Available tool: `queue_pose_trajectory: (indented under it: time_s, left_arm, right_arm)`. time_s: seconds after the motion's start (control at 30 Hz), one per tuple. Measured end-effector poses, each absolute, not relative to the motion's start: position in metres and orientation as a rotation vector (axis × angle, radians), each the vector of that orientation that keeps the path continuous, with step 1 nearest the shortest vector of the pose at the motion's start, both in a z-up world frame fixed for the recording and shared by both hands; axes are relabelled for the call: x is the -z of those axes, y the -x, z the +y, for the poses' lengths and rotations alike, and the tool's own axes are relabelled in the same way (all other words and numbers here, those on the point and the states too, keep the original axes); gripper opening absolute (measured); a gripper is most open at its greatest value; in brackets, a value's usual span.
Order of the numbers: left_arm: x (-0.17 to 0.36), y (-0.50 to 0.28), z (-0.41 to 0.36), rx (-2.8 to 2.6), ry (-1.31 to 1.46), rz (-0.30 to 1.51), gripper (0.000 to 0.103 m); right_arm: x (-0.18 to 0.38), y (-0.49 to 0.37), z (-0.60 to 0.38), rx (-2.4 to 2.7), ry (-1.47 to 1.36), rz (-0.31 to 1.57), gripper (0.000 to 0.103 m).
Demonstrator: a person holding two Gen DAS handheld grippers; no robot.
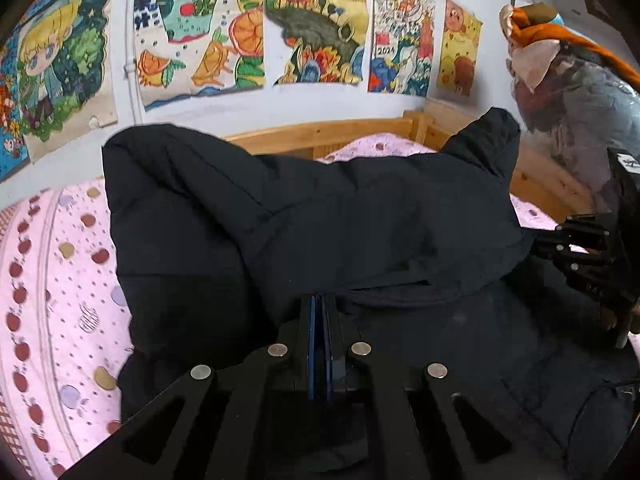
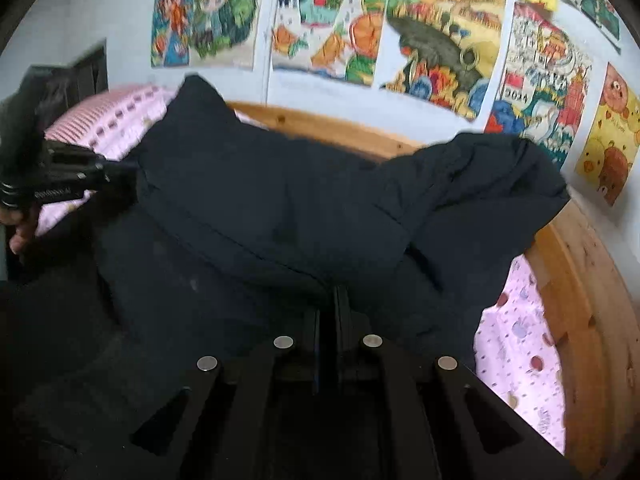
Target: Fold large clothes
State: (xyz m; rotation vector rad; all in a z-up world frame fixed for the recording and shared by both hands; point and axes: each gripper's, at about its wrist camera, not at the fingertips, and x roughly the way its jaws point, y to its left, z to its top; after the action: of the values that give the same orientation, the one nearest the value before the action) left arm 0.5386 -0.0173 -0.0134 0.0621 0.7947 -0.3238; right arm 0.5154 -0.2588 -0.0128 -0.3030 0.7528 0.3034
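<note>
Black padded jacket held up over the bed by both grippers

The bed (image 1: 60,264), in pink apple-print sheet with a wooden frame (image 2: 568,280), lies beyond the fingers. The black padded jacket (image 1: 320,220) bunches directly ahead of them. Left gripper (image 1: 319,300) and right gripper (image 2: 334,292) each have fingers closed on a jacket fold.

poster (image 1: 402,36) | flag reads "2024" | other gripper's side lettering | too blurred to read
</note>
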Motion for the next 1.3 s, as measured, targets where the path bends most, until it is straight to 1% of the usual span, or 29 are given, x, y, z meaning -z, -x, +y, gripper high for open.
queue_pose_trajectory:
  time_s: [0.4,0.53,0.63,0.73,0.77,0.8,0.83,0.87,0.97,1.03,1.17,1.3]
  left_arm:
    - [0.060,-0.552,-0.041,0.279,-0.157,0.794,0.004]
    - [0.064,-0.556,-0.048,0.277,-0.195,0.799,0.004]
    - [0.054,-0.550,-0.043,0.295,-0.175,0.777,0.005]
    - [0.045,-0.546,-0.030,0.323,-0.109,0.770,0.010]
    - [0.042,-0.543,-0.026,0.330,-0.088,0.774,0.015]
    - [0.040,-0.542,-0.023,0.337,-0.077,0.770,0.018]
    - [0.037,-0.539,-0.018,0.343,-0.065,0.766,0.027]
    - [0.033,-0.534,-0.013,0.344,-0.050,0.758,0.035]
    - [0.020,-0.520,0.002,0.349,0.003,0.702,0.051]
    - [0.009,-0.518,0.008,0.331,0.005,0.659,0.052]
    - [-0.018,-0.546,0.003,0.260,-0.032,0.555,0.057]
    - [-0.032,-0.596,-0.004,0.177,0.014,0.512,0.057]
  right_arm:
    - [0.073,-0.546,-0.244,-0.282,0.364,0.805,0.006]
    - [0.076,-0.546,-0.239,-0.277,0.369,0.809,0.006]
    - [0.065,-0.537,-0.238,-0.288,0.363,0.776,0.007]
    - [0.053,-0.524,-0.241,-0.319,0.342,0.752,0.014]
    - [0.050,-0.520,-0.244,-0.328,0.328,0.750,0.020]
    - [0.045,-0.513,-0.248,-0.344,0.303,0.747,0.030]
    - [0.043,-0.509,-0.252,-0.353,0.290,0.743,0.035]
    - [0.040,-0.504,-0.256,-0.362,0.277,0.736,0.044]
    - [0.020,-0.486,-0.273,-0.373,0.249,0.655,0.045]
    - [0.002,-0.481,-0.277,-0.334,0.255,0.584,0.045]
    - [-0.033,-0.515,-0.272,-0.252,0.264,0.481,0.045]
    - [-0.041,-0.583,-0.262,-0.187,0.234,0.496,0.045]
